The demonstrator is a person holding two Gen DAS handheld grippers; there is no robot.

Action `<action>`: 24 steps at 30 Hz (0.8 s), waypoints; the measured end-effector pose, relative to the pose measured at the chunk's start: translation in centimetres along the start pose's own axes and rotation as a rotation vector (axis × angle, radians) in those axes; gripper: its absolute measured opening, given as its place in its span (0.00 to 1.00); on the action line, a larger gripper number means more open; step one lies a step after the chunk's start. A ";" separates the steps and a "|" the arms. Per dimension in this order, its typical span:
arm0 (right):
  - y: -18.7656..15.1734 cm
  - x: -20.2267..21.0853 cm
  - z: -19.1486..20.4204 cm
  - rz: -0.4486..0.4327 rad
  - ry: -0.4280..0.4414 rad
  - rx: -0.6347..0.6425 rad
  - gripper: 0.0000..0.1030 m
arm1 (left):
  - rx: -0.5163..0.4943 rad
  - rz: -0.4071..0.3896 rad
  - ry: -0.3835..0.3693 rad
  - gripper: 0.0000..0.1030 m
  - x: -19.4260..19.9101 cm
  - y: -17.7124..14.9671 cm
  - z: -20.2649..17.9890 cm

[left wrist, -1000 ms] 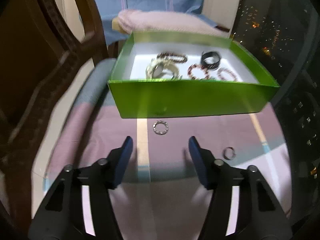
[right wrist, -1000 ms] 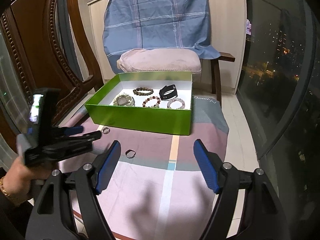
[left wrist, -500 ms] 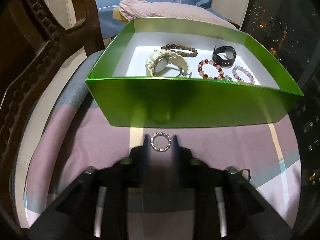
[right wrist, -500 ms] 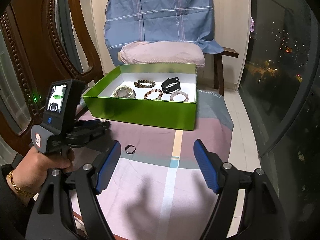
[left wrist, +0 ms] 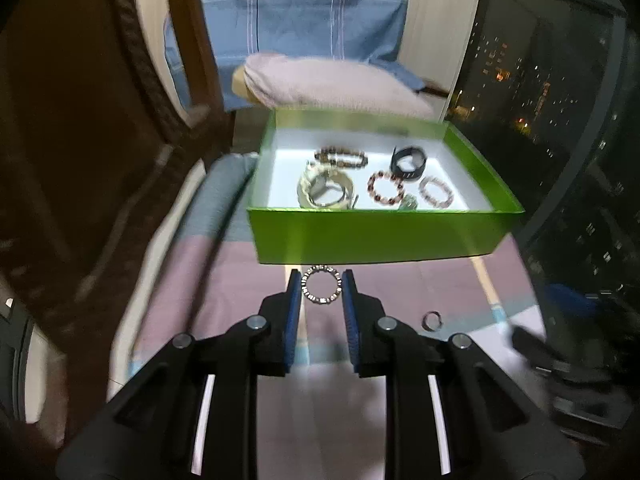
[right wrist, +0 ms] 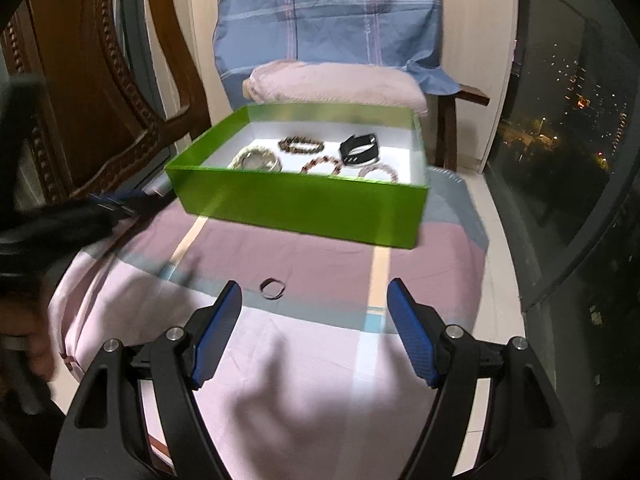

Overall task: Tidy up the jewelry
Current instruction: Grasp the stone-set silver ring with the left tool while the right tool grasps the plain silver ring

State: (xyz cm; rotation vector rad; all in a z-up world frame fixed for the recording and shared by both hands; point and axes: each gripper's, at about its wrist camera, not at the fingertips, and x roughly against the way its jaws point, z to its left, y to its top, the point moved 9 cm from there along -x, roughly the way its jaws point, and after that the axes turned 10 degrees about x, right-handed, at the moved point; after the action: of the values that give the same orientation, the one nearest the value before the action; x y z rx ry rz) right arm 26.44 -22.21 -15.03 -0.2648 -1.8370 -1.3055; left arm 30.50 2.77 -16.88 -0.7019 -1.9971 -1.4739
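Note:
My left gripper [left wrist: 321, 280] is shut on a silver beaded ring [left wrist: 320, 269], held just above the striped cloth in front of the green box [left wrist: 376, 236]. The box holds a cream watch [left wrist: 326, 190], a brown bead bracelet [left wrist: 340, 157], a black band [left wrist: 408, 160] and two bead bracelets. A small dark ring [right wrist: 272, 289] lies on the cloth just ahead of my right gripper [right wrist: 314, 292], closer to its left finger. That gripper is open with nothing between its pads. The same small ring [left wrist: 432, 320] shows to the right in the left wrist view.
The pink and mauve striped cloth [right wrist: 320, 360] covers the surface. Behind the box stands a chair with a pink cushion [right wrist: 336, 84] and a blue plaid cloth [right wrist: 328, 12]. Carved dark wood [right wrist: 100, 80] rises at the left, a night window [right wrist: 568, 120] at the right.
My left gripper closed on the silver ring and rose with it, away from the box wall. My right gripper sank and drew closer to the small dark ring.

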 end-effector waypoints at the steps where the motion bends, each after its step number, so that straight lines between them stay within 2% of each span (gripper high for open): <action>1: 0.0 -0.5 0.4 0.007 0.003 0.004 0.71 | -0.004 -0.010 -0.008 0.20 0.9 0.1 0.0; 4: -0.3 -1.8 1.7 0.029 0.021 0.005 0.71 | -0.023 -0.045 -0.034 0.20 3.5 0.5 -0.2; 8: -1.0 -4.1 3.2 0.078 0.035 0.013 0.71 | -0.054 -0.081 -0.027 0.20 5.6 1.0 0.1; 12: -1.6 -7.0 3.6 0.143 -0.001 0.018 0.70 | -0.052 -0.066 -0.025 0.20 6.0 0.5 0.9; 14: -1.6 -7.8 3.3 0.136 -0.038 0.018 0.68 | -0.052 -0.062 -0.021 0.20 6.0 0.3 1.3; 16: -1.1 -8.3 3.1 0.138 -0.047 0.001 0.62 | -0.055 -0.054 -0.020 0.20 6.0 0.2 1.6; 18: -0.7 -8.6 3.4 0.145 -0.039 0.016 0.42 | -0.052 -0.053 -0.020 0.20 6.3 0.2 2.1; 19: -0.6 -8.7 3.8 0.149 -0.033 0.026 0.36 | -0.049 -0.054 -0.019 0.20 6.4 0.3 2.3; 20: -0.6 -8.7 4.1 0.153 -0.028 0.034 0.25 | -0.048 -0.055 -0.016 0.20 6.5 0.3 2.5; 21: -0.5 -8.6 4.3 0.155 -0.027 0.043 0.20 | -0.046 -0.055 -0.015 0.20 6.6 0.3 2.6; 24: -0.5 -8.6 4.5 0.162 -0.049 0.057 0.20 | -0.036 -0.056 -0.014 0.20 6.8 0.4 2.8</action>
State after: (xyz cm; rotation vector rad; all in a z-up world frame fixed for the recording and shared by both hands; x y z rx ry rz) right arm 29.15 -16.12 -22.07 -0.4088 -1.8498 -1.1424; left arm 25.61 6.13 -12.57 -0.6781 -2.0206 -1.5452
